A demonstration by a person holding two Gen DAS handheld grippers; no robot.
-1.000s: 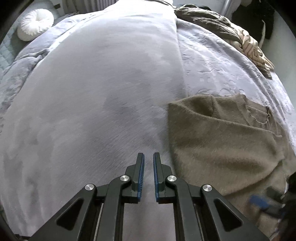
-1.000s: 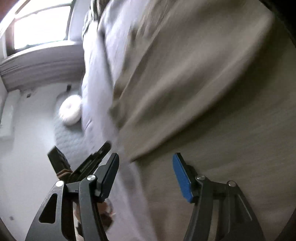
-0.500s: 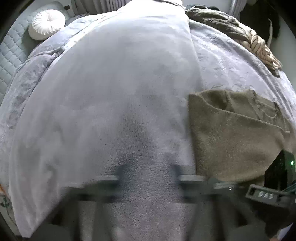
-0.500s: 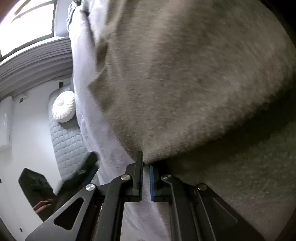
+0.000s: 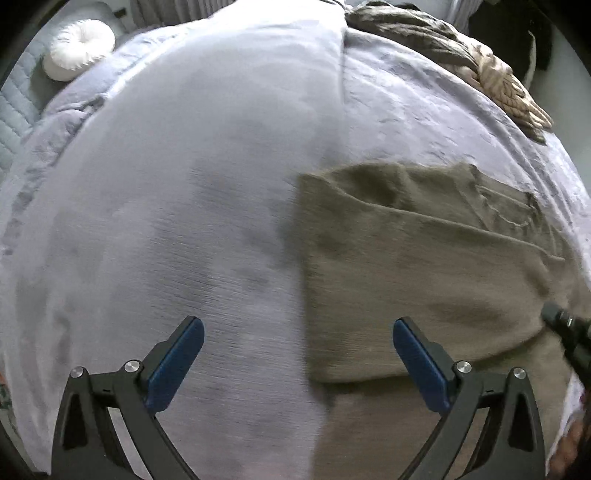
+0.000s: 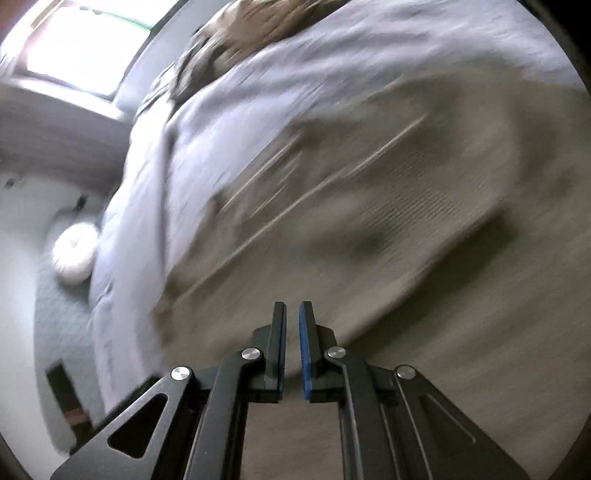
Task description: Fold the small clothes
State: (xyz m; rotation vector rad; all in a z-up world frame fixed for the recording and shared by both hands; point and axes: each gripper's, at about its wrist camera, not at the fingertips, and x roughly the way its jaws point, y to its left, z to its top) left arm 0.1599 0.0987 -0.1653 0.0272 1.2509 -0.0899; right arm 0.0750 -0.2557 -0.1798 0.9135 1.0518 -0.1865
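Note:
A taupe knitted garment (image 5: 417,266) lies partly folded on the grey bed cover (image 5: 177,206), its upper layer laid over a lower one. My left gripper (image 5: 295,354) is open wide and empty, above the garment's left edge near its front corner. In the right wrist view the same garment (image 6: 388,192) fills the frame, blurred by motion. My right gripper (image 6: 291,325) has its jaws nearly together above the garment, with a thin gap and nothing seen between them. Part of the right gripper (image 5: 569,332) shows at the right edge of the left wrist view.
A round white cushion (image 5: 77,48) lies at the far left by the quilted headboard. A heap of brown and beige clothes (image 5: 461,59) lies at the far right of the bed, also in the right wrist view (image 6: 251,33). A bright window (image 6: 85,44) is beyond.
My left gripper went from shut to wide open and shifted right towards the garment. My right gripper closed from open, then moved over the garment, where a folded layer now lies.

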